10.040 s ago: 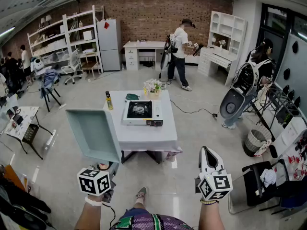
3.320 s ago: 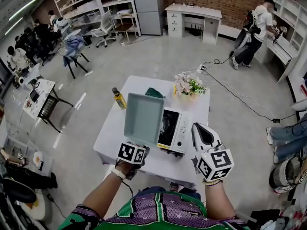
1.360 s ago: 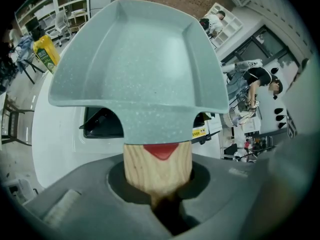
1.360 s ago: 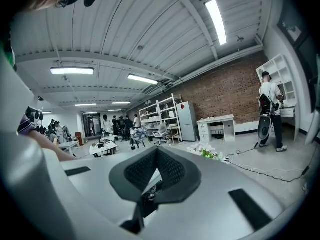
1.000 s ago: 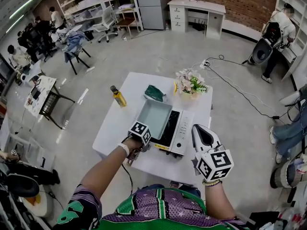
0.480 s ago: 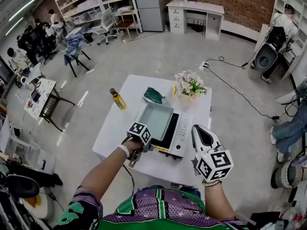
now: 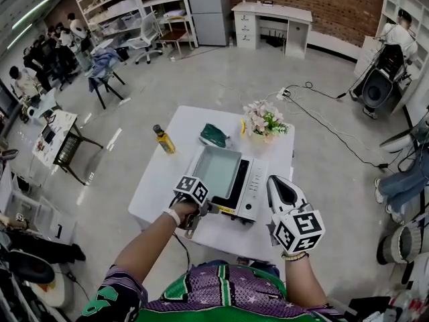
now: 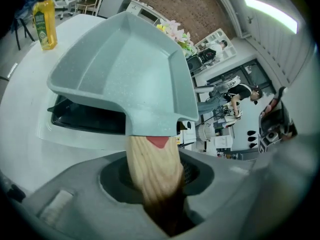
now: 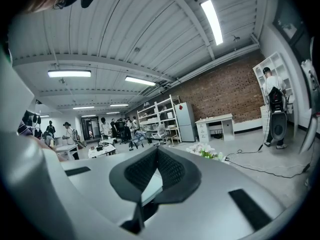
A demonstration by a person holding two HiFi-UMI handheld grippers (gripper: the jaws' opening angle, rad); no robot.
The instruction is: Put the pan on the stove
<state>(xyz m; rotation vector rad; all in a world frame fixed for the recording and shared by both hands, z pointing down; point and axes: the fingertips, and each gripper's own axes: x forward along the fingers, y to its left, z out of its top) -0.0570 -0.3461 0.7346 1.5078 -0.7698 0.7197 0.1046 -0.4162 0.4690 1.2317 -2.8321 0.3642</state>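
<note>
Head view puts the right tool (image 7: 275,184) nearest, hanging to the right of the stove (image 7: 253,188) and short of it, its jaws closed on nothing. It has no part in this step and sits where it cannot knock anything.

At the stove's near left corner the left tool (image 7: 203,207) tilts down over the pan's wooden handle (image 8: 152,166). Its jaws have just been opening, and the handle lies between them with a gap on either side, so the grip looks let go rather than firm. That fits, because the pan (image 7: 216,169) appears to rest on the stove's black top, with its handle sticking out past the stove's near edge toward the person. The stove now carries the weight, and the task looks all but finished: what remains is drawing the tool back along the handle.

Beyond the stove, on the white counter (image 7: 157,183), a yellow bottle (image 7: 163,139) stands to its far left. A green cloth (image 7: 214,133) lies just behind it, and flowers (image 7: 265,121) stand behind its right end, all clear of the pan.
</note>
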